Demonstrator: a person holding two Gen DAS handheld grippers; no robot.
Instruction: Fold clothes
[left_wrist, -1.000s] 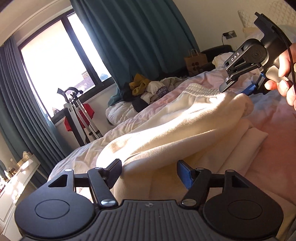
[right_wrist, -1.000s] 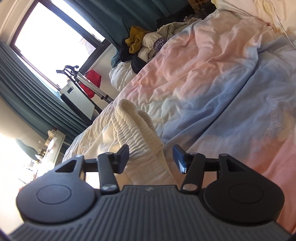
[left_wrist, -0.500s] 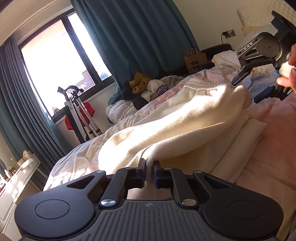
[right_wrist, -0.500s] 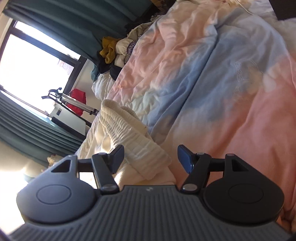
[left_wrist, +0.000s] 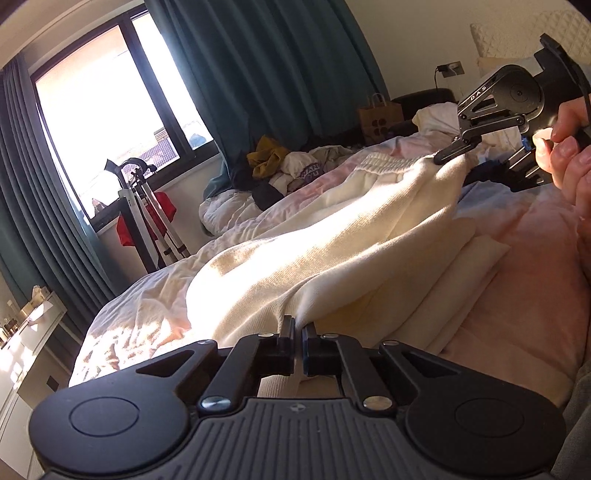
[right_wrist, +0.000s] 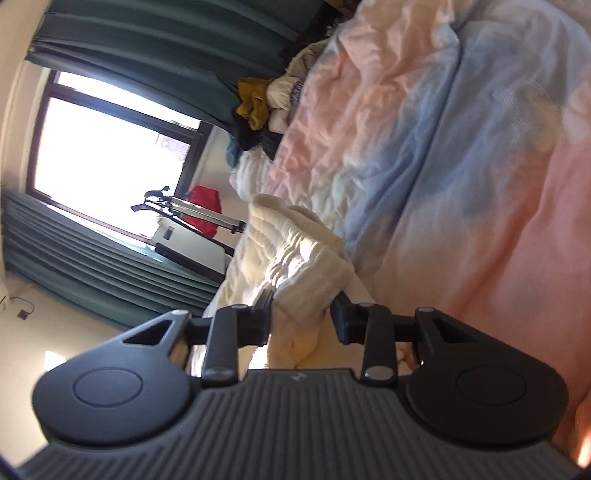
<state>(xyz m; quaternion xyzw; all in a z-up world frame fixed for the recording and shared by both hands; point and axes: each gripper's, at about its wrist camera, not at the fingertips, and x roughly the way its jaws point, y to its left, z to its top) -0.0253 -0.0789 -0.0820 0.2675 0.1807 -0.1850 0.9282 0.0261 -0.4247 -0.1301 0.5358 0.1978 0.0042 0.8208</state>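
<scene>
Cream sweatpants (left_wrist: 332, 251) lie folded lengthwise on the pink and blue bed cover (left_wrist: 524, 295). My left gripper (left_wrist: 298, 332) is shut on a fold of the cream fabric at the near end. In the right wrist view my right gripper (right_wrist: 303, 306) has its jaws around the bunched ribbed waistband (right_wrist: 310, 266), pressing on it from both sides. It also shows in the left wrist view (left_wrist: 454, 158), at the far end of the sweatpants, lifting that end a little.
A pile of unfolded clothes (left_wrist: 284, 166) sits at the far side of the bed. A folded drying rack (left_wrist: 147, 218) with a red item stands by the window. A paper bag (left_wrist: 380, 114) and dark chair are behind. The pink and blue cover (right_wrist: 461, 166) stretches to the right.
My left gripper closed on the cream fabric. My right gripper rolled sideways, its jaws narrowed around the waistband, and that end rose slightly.
</scene>
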